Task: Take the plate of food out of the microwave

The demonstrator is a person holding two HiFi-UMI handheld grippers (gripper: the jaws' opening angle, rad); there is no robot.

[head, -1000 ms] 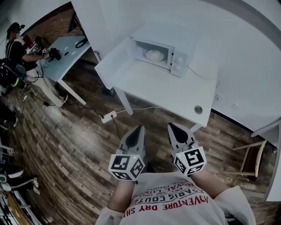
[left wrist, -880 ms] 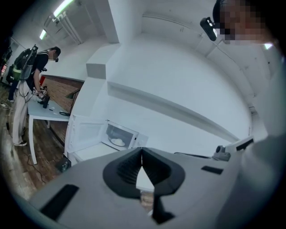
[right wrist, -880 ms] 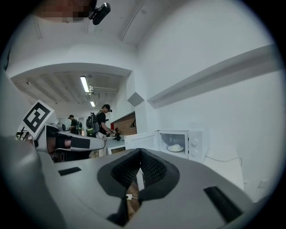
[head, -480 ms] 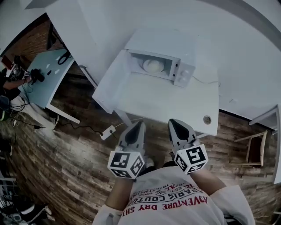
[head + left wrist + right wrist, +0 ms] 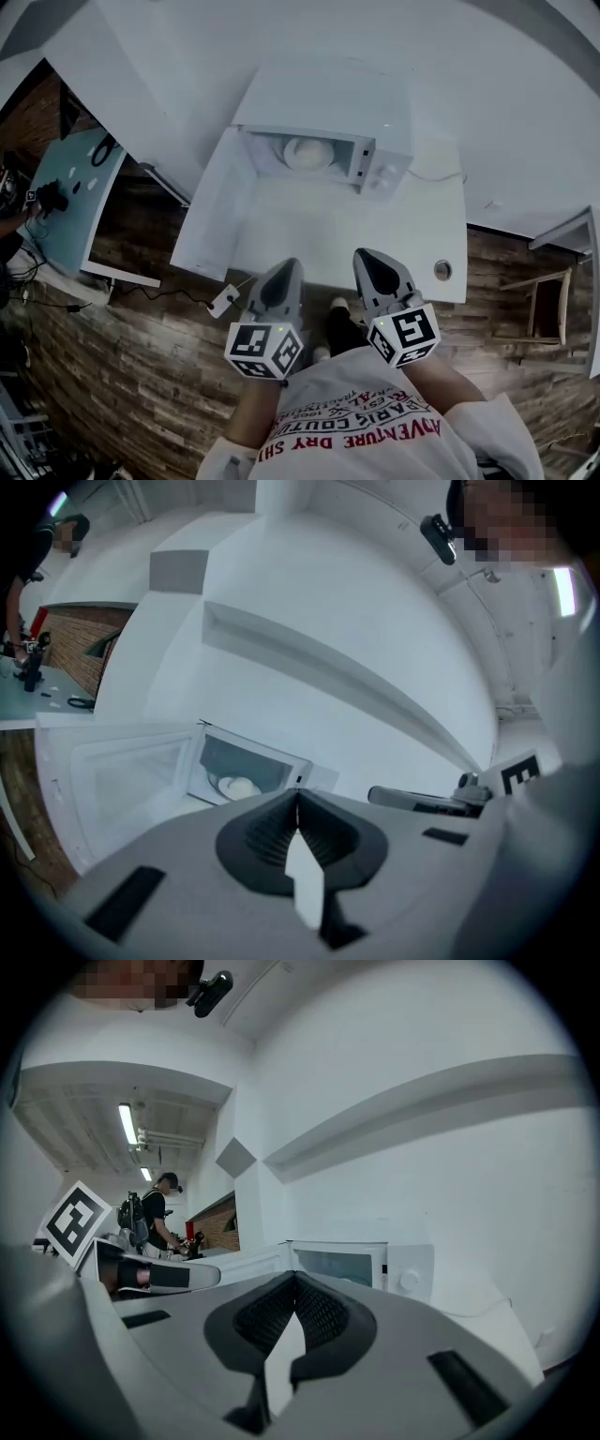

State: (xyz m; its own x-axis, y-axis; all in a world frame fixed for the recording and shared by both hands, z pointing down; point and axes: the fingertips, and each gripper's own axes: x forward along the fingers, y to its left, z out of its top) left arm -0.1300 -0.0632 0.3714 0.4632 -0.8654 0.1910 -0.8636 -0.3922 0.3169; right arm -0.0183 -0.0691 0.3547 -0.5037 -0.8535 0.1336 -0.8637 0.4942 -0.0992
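Sitting deep inside the microwave (image 5: 323, 98), the plate of food (image 5: 306, 153) is seen through the opening, with the door (image 5: 211, 216) hanging wide to the left. The left gripper (image 5: 284, 272) and right gripper (image 5: 367, 261) are held short of the bench (image 5: 375, 234), jaws clenched on nothing. Unless the jaws are released before the reach, the plate could be shoved back and food spilled. The door could also be clipped by the left gripper.

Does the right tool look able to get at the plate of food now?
Probably yes: the microwave door is open and the table ahead looks bare. But the right tool hangs short of the plate of food, jaws shut.
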